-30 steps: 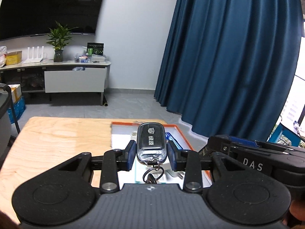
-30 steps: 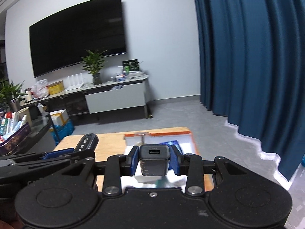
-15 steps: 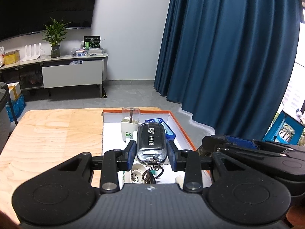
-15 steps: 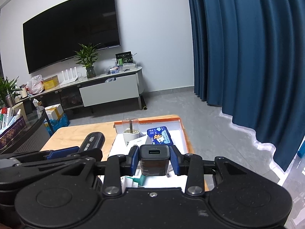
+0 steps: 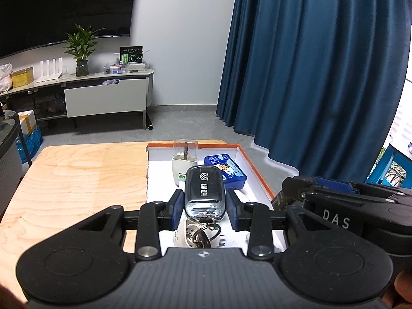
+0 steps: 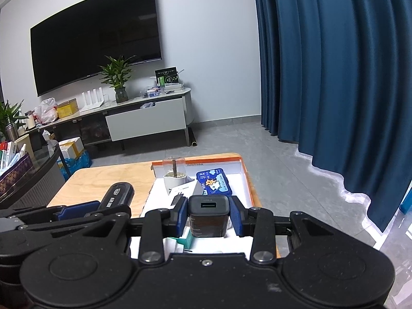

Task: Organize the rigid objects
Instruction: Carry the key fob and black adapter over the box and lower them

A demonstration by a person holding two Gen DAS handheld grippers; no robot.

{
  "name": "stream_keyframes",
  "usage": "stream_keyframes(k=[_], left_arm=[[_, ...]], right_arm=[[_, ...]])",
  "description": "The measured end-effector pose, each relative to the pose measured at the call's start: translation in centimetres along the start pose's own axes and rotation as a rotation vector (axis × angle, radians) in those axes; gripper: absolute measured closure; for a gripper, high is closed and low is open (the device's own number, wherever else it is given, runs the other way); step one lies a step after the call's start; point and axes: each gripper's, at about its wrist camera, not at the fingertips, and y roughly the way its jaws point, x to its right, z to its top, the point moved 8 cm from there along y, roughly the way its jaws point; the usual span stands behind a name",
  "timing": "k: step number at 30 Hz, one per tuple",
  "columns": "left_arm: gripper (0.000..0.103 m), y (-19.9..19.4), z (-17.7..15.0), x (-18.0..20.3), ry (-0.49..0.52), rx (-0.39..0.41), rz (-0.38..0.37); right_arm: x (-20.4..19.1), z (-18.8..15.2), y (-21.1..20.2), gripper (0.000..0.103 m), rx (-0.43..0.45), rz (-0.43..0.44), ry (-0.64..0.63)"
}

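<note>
**Two full claws above a crowded tray**

Between the blue pads of the left claw (image 5: 205,204), a shiny black car key with a white badge (image 5: 204,191) was squeezed tight. Its metal key ring (image 5: 206,233) hung loose under it. Right below the ring lay a small white cup on its side (image 5: 185,235), inside the white tray with the orange rim (image 5: 257,173). The ring could have caught on that cup and dragged it when the key came down.

The right claw (image 6: 208,217) was shut on a black square charger block with a USB hole on top (image 6: 208,216). The pads held it only by its two smooth sides. If the squeeze went soft, the block could have slipped and dropped onto the small teal and white boxes (image 6: 186,238) under it.

Farther out in the tray stood a white pot with a clear glass dome (image 5: 185,162), and just beside it lay a blue flat tin with a cartoon on it (image 5: 224,171). The pot looked tall and easy to tip. A bump from either claw could have knocked it over.

The two claws were close together, side by side. They could have hit each other on the way down. There was little bare room left in the tray, so both things needed a slow, careful drop. The light wood table (image 5: 77,172) lay to the left.
</note>
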Motion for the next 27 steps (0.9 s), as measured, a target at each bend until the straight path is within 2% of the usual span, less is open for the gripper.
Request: stream_keyframes(k=[27], left_arm=[[0.067, 0.25, -0.48, -0.27, -0.004, -0.023, -0.012]], right_arm=[[0.17, -0.69, 0.76, 0.060, -0.019, -0.003, -0.001]])
